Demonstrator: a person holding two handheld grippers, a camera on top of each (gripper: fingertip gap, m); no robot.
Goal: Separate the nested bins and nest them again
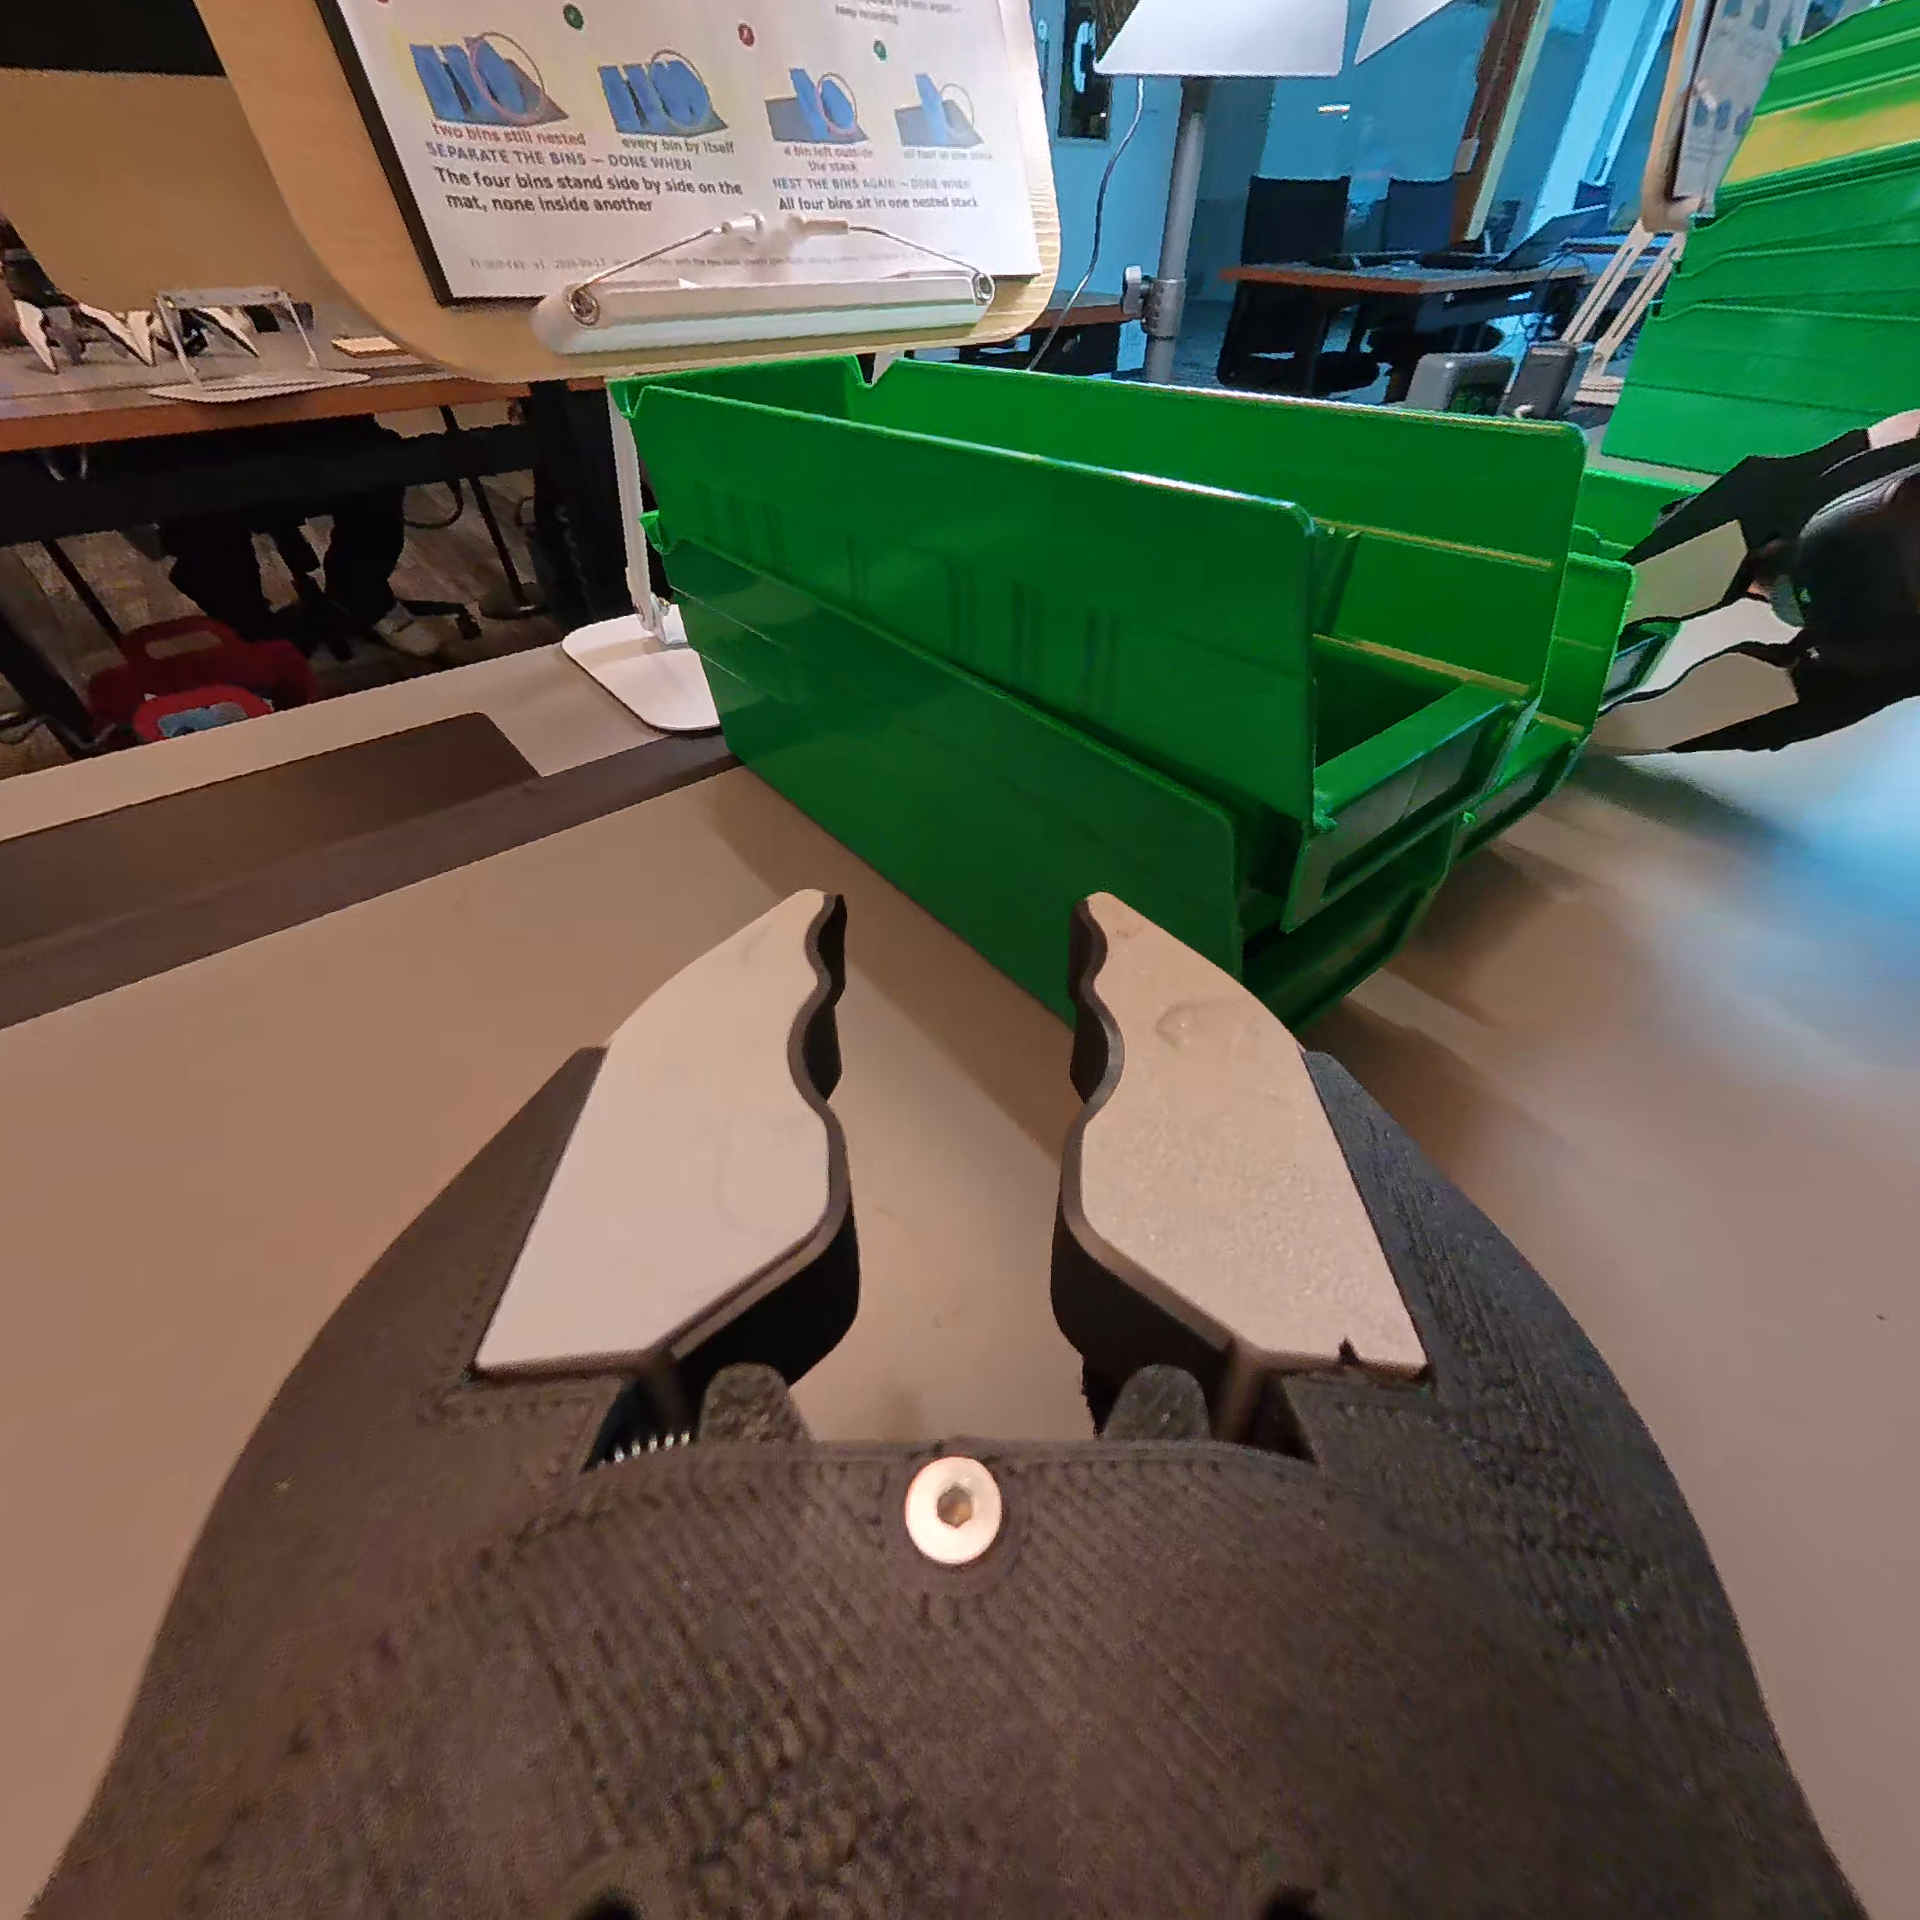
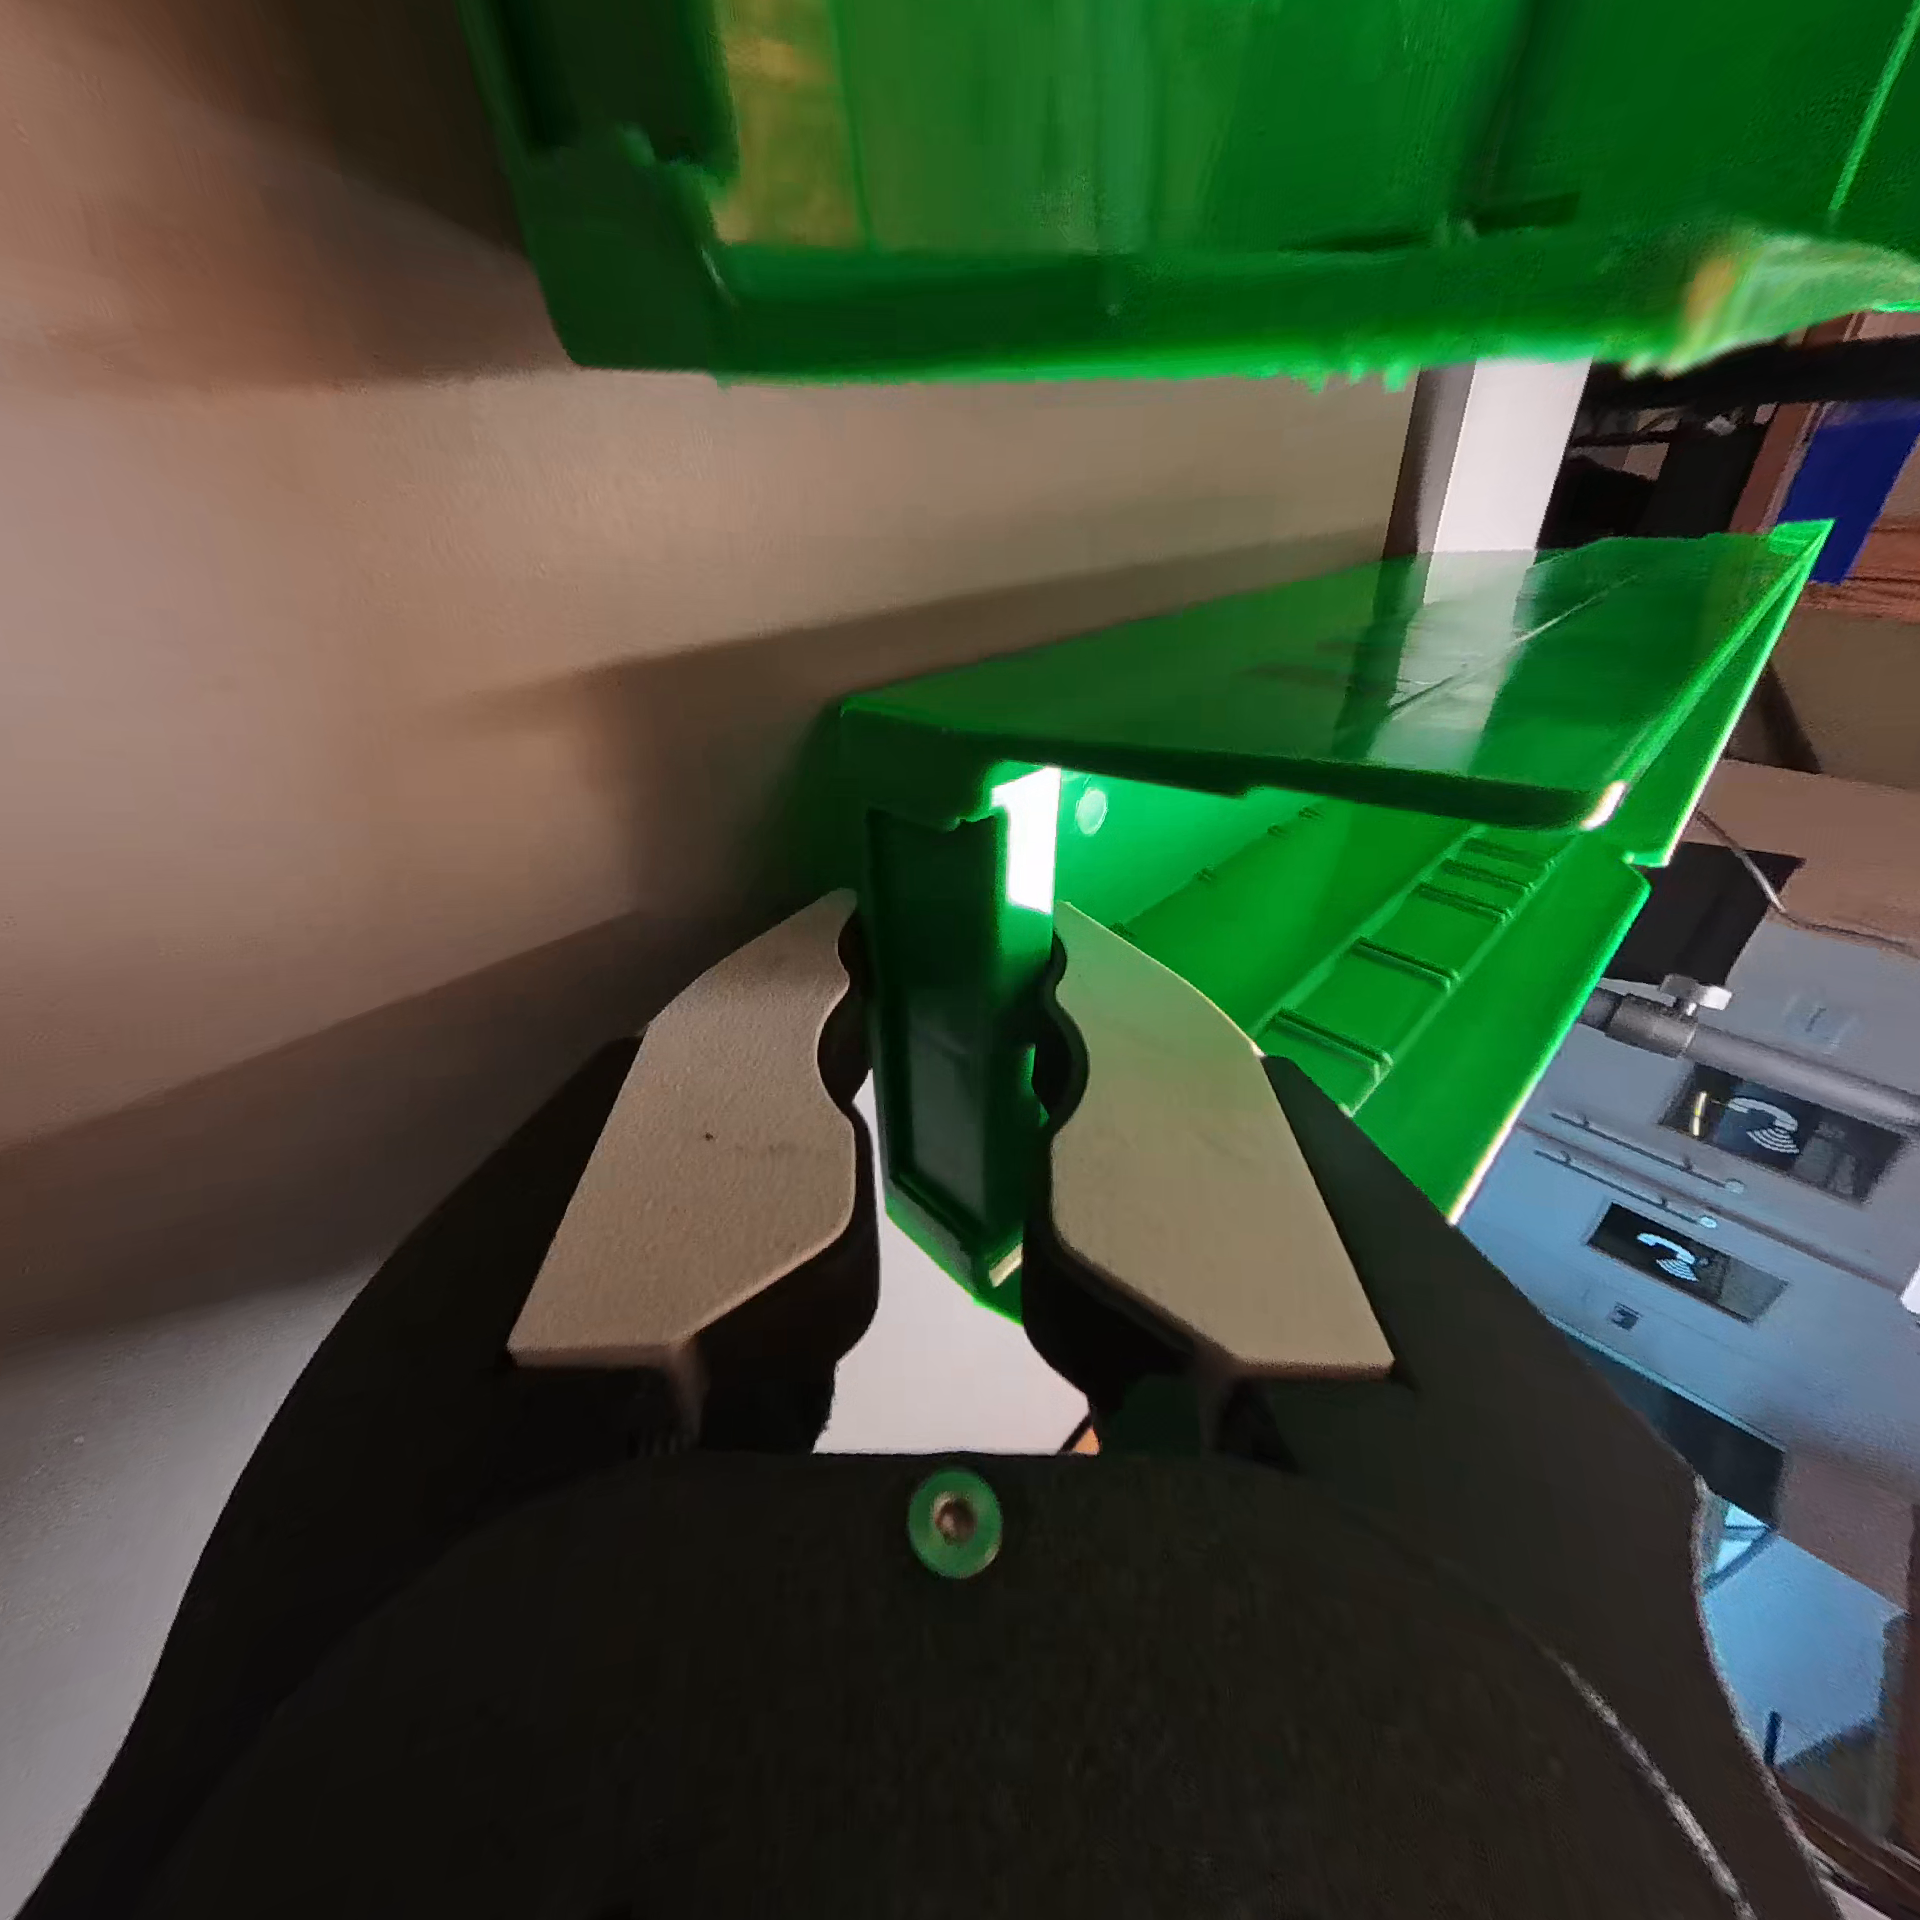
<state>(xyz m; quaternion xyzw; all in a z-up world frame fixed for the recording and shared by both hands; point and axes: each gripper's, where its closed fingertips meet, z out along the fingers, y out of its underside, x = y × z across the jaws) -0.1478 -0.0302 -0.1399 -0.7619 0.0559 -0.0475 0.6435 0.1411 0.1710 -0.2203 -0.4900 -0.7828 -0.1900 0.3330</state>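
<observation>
Left gripper [image 1: 956, 997] idling spread and empty above the tan mat [image 1: 312, 1195], freeing access | nested green plastic bins [image 1: 1039, 644] sitting at 1 o'clock | right gripper [image 2: 951, 1039] pinching a green bin's front lip [image 2: 951, 1049], likely for lifting it away.

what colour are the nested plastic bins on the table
Bright green, all of them: the nested plastic storage bins show best in the left wrist view.
</observation>
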